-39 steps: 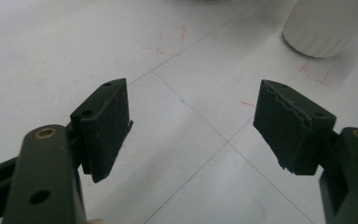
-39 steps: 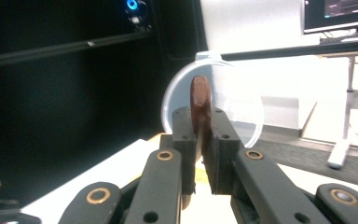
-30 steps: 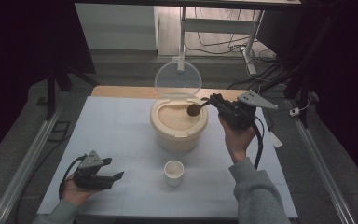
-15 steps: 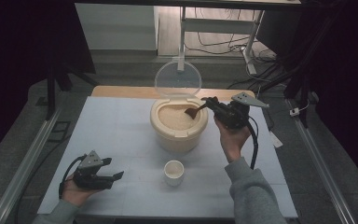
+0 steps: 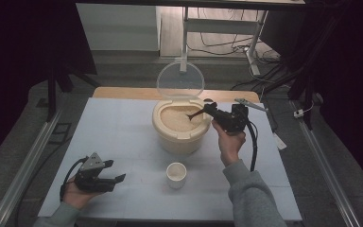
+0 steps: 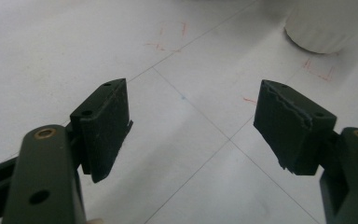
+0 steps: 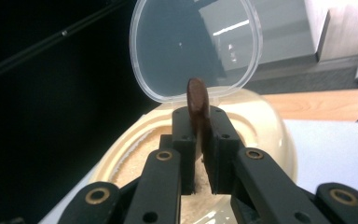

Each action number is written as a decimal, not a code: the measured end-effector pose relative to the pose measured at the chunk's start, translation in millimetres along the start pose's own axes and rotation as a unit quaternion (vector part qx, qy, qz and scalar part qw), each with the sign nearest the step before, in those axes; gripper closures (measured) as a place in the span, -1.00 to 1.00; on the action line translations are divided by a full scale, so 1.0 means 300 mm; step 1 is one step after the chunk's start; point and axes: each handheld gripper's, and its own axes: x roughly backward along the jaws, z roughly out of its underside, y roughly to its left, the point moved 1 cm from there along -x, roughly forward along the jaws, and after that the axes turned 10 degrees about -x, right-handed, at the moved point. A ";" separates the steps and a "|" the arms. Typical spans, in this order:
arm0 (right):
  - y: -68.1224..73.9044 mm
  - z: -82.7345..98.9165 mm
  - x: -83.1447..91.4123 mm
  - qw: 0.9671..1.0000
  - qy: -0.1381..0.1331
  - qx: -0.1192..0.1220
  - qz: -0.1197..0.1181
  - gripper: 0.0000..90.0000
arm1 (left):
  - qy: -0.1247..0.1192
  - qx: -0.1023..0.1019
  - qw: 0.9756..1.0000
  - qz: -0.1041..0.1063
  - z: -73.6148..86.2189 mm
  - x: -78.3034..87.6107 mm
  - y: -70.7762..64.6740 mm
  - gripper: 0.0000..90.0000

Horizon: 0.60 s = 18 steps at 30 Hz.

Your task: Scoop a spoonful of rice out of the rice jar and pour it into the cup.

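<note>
A cream tub (image 5: 179,138) of pale grain (image 5: 175,118) stands at the middle of the white mat, its clear lid (image 5: 180,80) tipped up behind it. My right gripper (image 5: 211,110) is shut on a brown spoon (image 5: 195,115), whose tip reaches down and left onto the grain. In the right gripper view the spoon (image 7: 197,99) stands edge-on between the closed jaws (image 7: 199,140), with the lid (image 7: 196,46) and the tub's rim (image 7: 261,121) behind. My left gripper (image 5: 118,178) lies open and empty on the mat at front left; its pads (image 6: 103,126) stand apart.
A small white cup (image 5: 176,173) stands in front of the tub, and its base (image 6: 326,23) shows at the top right of the left gripper view. A wooden strip (image 5: 123,92) runs along the mat's far edge. Metal rails (image 5: 28,161) flank the table.
My right hand has sunk and shifted left, bringing the spoon from above the tub's rim down onto the grain. The left gripper has stayed where it was.
</note>
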 end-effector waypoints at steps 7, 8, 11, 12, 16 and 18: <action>-0.007 -0.003 0.002 0.999 0.004 -0.037 0.000 0.84 | 0.002 0.000 1.000 0.001 0.001 -0.004 0.000 -0.42; -0.009 -0.004 0.002 0.999 0.002 -0.042 0.000 0.84 | 0.002 0.000 1.000 0.001 0.001 -0.003 0.000 -0.42; -0.027 -0.008 0.009 0.997 0.000 -0.072 -0.004 0.85 | 0.001 0.000 1.000 0.001 0.002 -0.002 0.001 -0.42; -0.034 -0.009 0.012 0.997 -0.001 -0.081 -0.005 0.85 | 0.001 0.000 1.000 0.001 0.002 -0.002 0.001 -0.42; -0.060 -0.012 0.024 0.993 -0.005 -0.120 -0.013 0.86 | 0.002 -0.001 1.000 0.001 0.001 -0.003 0.000 -0.42; -0.069 -0.014 0.031 0.991 -0.006 -0.136 -0.020 0.86 | 0.002 -0.001 1.000 0.001 0.001 -0.003 0.001 -0.42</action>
